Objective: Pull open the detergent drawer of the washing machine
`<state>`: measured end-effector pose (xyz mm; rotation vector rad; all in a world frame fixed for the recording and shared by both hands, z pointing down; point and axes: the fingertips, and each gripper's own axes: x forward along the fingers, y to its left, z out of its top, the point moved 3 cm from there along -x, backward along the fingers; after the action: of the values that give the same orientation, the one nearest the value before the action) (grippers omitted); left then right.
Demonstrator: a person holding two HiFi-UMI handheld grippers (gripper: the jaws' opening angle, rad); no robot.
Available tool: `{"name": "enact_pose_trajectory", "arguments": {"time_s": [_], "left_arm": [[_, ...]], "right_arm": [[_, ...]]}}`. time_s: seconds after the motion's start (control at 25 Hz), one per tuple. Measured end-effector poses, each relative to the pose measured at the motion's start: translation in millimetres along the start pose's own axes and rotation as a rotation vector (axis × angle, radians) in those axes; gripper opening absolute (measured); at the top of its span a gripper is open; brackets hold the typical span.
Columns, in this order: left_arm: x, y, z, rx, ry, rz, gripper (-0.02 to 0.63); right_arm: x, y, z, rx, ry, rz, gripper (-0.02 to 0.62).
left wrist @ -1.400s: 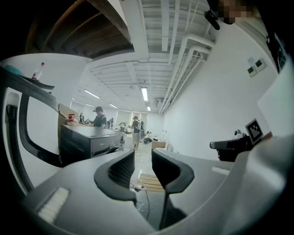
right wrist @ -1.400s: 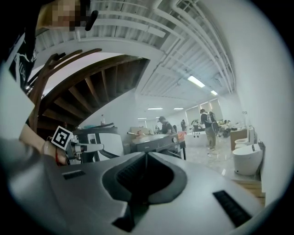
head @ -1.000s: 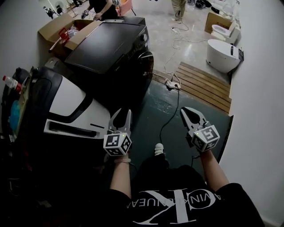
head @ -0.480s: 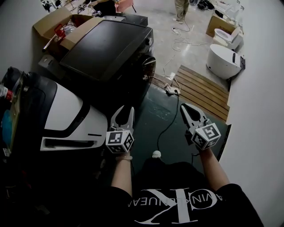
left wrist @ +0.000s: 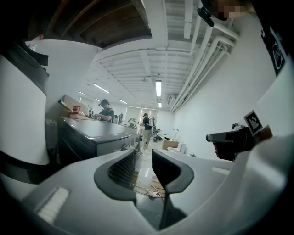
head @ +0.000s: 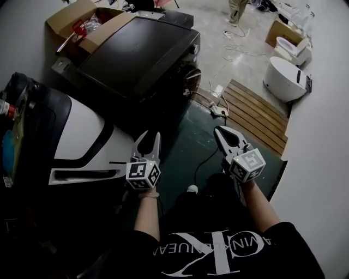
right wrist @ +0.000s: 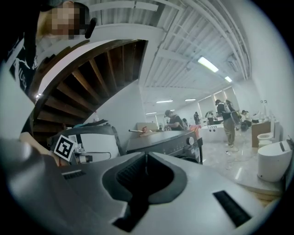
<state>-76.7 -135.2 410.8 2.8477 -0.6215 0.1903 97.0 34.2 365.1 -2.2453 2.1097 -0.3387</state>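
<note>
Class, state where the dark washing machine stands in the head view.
In the head view the dark washing machine stands upper centre, beyond the left gripper, between the open cardboard box at its left and the wooden slatted platform at its right.

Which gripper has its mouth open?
The left gripper: there is a gap between its jaws with nothing in it. The right gripper has its jaws pressed together.

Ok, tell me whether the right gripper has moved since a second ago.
Yes. In the head view the right gripper has advanced toward the white power strip ahead of it.
</note>
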Motion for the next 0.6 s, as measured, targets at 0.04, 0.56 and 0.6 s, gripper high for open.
{"name": "enact_pose_trajectory", "arguments": {"time_s": [0.04,0.56,0.6], "left_arm": [[0,3,-1,-0.005,0.0,0.02,0.102],[25,2,24,-0.026,-0.055,0.313,0.101],[28,-1,25,-0.028,-0.061,0.33,0.101]], "right_arm": [[6,-2,0,0.003,0.006,0.02,0.019],[86,-62,28,-0.085,0.05,0.341,0.02],[91,-67,30,-0.087,0.052,0.361,0.018]]}}
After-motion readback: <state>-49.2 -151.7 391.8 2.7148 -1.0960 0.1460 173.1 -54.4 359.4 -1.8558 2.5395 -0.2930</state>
